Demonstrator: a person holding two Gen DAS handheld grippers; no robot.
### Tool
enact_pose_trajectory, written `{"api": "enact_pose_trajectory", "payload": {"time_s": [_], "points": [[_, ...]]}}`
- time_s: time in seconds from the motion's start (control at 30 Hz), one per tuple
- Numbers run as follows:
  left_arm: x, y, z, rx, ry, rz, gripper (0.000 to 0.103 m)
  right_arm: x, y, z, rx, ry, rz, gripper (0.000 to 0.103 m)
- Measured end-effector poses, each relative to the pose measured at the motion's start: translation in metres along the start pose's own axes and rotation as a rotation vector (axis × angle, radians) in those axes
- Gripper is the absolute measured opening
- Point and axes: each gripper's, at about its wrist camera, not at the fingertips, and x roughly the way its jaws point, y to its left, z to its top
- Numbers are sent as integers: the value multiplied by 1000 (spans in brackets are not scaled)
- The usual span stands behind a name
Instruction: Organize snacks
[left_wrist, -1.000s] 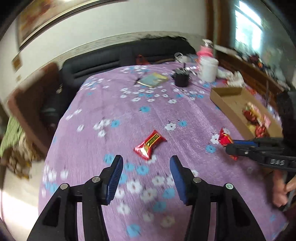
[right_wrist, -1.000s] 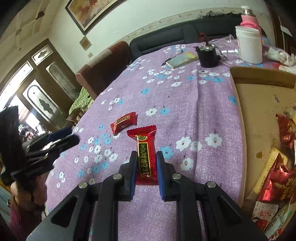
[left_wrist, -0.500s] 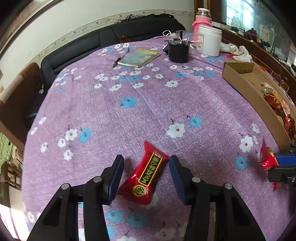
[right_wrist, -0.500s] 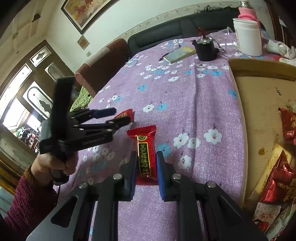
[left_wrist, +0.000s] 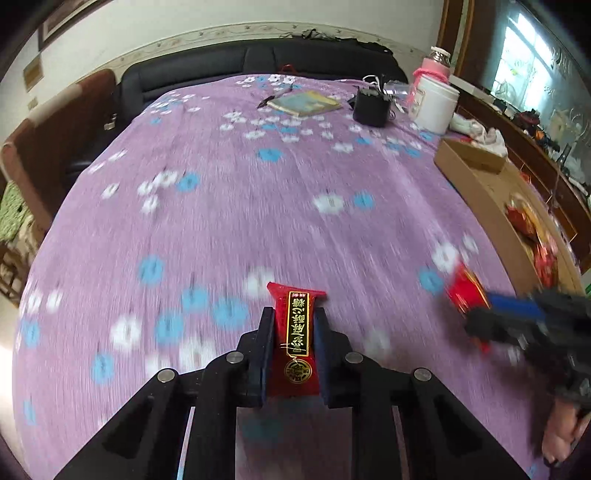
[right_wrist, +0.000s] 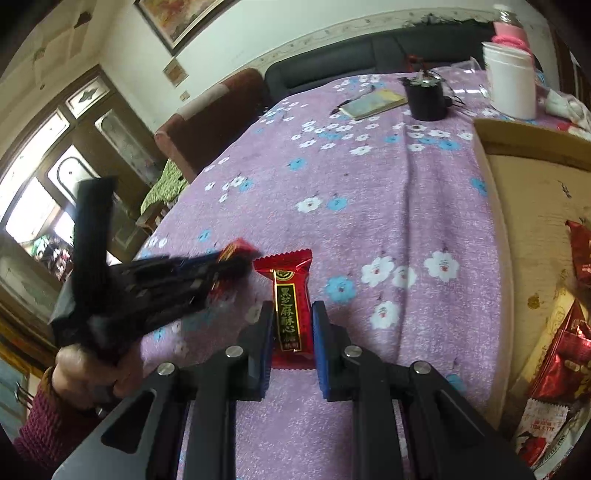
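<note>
My left gripper (left_wrist: 293, 312) has a red snack packet (left_wrist: 295, 332) with a black and gold label between its blue pads. Its jaws are closing, and the pads press the packet's sides just above the purple flowered tablecloth (left_wrist: 258, 206). In the right wrist view, my right gripper (right_wrist: 292, 308) is shut on a second red packet (right_wrist: 291, 291) of the same kind. The blurred left gripper (right_wrist: 236, 266) reaches in from the left there. A cardboard box (left_wrist: 476, 195) with several snacks in it lies at the right; its rim (right_wrist: 524, 138) is close to the right gripper.
At the table's far end stand a white jar (left_wrist: 434, 105), a black cup (left_wrist: 371, 109) and a booklet (left_wrist: 306, 103). A dark sofa (left_wrist: 258, 62) runs behind the table. A hand in a dark red sleeve (right_wrist: 48, 417) holds the left gripper.
The left gripper came down over the red packet on the cloth and its jaws closed onto it. The right gripper kept its packet and stayed put.
</note>
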Motion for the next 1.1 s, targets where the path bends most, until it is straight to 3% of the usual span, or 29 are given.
{"api": "enact_pose_trajectory", "payload": {"time_s": [0.23, 0.37, 0.73, 1.1], "points": [[-31, -12, -52, -106, -59, 104, 20, 16, 29, -13, -146, 73, -57, 19], [-31, -8, -53, -178, -67, 97, 20, 23, 36, -19, -195, 98, -96, 19], [-26, -11, -49, -224, -130, 137, 20, 27, 40, -24, -239, 85, -136, 19], [-50, 3, -54, -323, -274, 176, 20, 11, 39, -17, -191, 3, -108, 19]]}}
